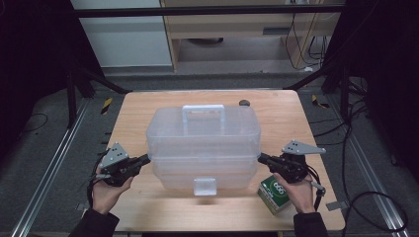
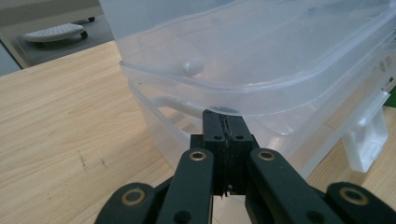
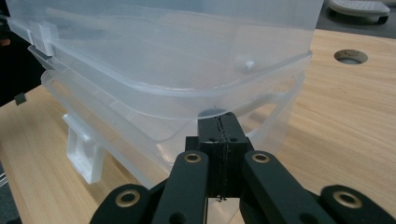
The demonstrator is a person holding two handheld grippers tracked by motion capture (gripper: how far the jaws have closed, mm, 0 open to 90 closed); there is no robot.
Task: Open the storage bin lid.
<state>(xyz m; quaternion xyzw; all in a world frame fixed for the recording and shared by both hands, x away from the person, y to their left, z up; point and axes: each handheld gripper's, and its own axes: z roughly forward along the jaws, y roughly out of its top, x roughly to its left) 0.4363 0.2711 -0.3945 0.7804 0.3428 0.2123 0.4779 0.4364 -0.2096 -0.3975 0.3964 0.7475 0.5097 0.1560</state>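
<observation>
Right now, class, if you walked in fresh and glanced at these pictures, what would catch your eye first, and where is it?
A big clear plastic storage box with a carry handle sits mid-table, its lid raised a little off the base. On either side, the left tool and the right tool, jaws shut, have their tips tucked under the lid's rim. A green and white carton lies at the table's near right, beside the right hand.

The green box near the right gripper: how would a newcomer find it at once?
Start from the wooden table and its big clear plastic case. Go to the case's front right corner, beside the right gripper. The green box lies there, small, opaque, white-printed, the sole coloured item.
</observation>
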